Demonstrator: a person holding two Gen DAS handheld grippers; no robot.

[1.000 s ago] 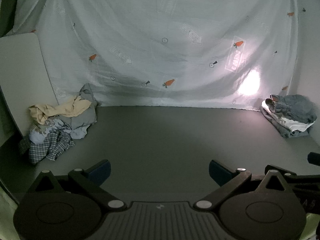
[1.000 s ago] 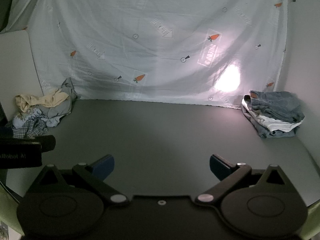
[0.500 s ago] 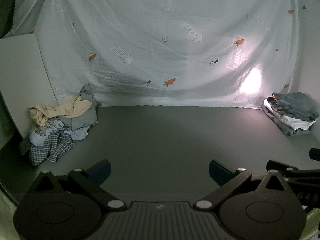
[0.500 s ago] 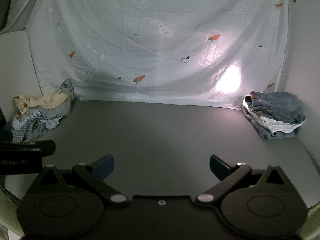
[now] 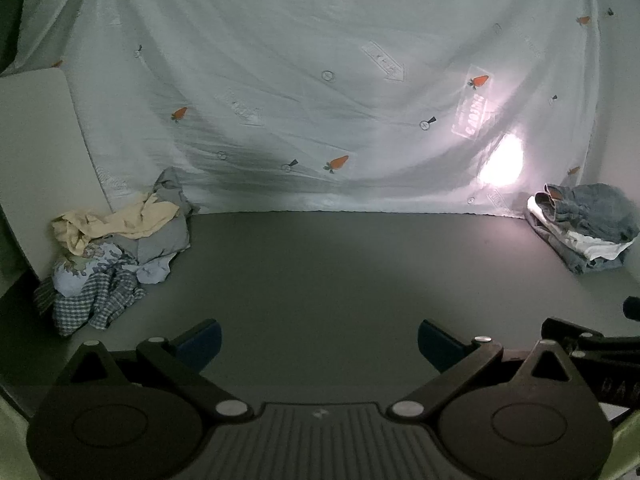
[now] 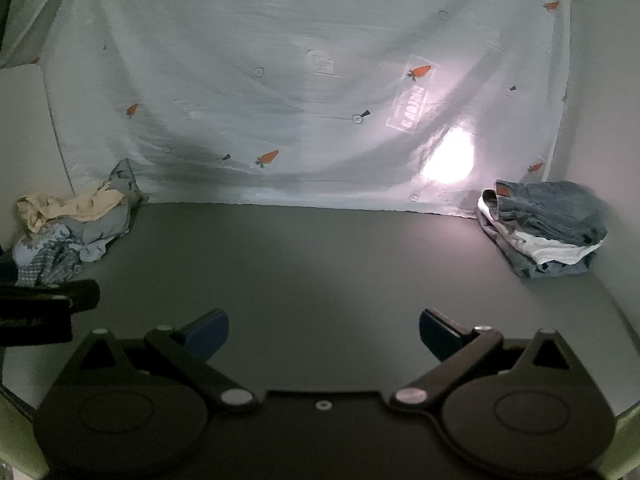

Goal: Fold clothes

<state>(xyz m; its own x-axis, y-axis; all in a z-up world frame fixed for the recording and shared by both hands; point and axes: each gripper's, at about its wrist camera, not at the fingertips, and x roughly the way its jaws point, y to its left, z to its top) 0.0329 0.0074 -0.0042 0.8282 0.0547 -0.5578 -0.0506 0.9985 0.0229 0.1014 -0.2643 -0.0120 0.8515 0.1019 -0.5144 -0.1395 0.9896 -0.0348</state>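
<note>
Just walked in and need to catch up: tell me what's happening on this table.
A person is folding clothes with two handheld grippers. Right now the left gripper and right gripper are both open and empty, above the bare middle of the grey table. A crumpled pile of unfolded clothes sits at the left; a folded stack, denim on top, at the right.

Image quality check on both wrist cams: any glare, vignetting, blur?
Left wrist: bright hotspot blows out the carrot-print sheet; dark fisheye corners; the table dims toward its edges. Right wrist: same hotspot, the sheet looks smeared, the folded stack stays legible.
</note>
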